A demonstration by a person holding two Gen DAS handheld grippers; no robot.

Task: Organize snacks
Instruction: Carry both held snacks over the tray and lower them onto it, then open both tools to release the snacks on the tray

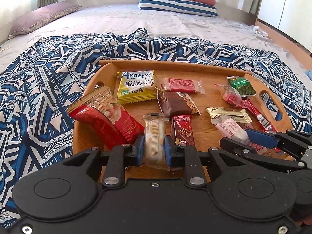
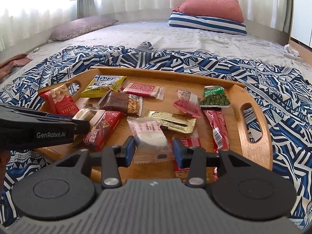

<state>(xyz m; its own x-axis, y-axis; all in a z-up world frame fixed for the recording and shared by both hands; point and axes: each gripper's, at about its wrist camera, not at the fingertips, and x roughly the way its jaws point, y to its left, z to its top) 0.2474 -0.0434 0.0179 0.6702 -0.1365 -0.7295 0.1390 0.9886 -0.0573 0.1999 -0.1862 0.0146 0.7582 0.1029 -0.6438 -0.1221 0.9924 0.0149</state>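
Observation:
A wooden tray [image 1: 175, 65] [image 2: 165, 72] with cut-out handles lies on a blue patterned blanket and holds several snack packets. My left gripper [image 1: 154, 149] [image 2: 81, 123] is shut on a clear-wrapped beige wafer packet [image 1: 155, 134] [image 2: 85, 115] at the tray's near left. My right gripper [image 2: 154, 152] [image 1: 251, 139] has its pads against the sides of a white packet with pink print [image 2: 149, 134] [image 1: 231, 129] at the tray's near right. Beside the wafer packet lie a red nut bag [image 1: 105, 117] and a dark red biscuit packet [image 1: 182, 129].
Further back on the tray lie a yellow packet [image 1: 136, 87], a brown bar [image 1: 175, 103], a gold sachet [image 1: 226, 113] and a green pea bag [image 1: 241, 87]. The blanket [image 1: 39, 89] covers a grey bed with folded bedding [image 1: 179, 0] at the far end.

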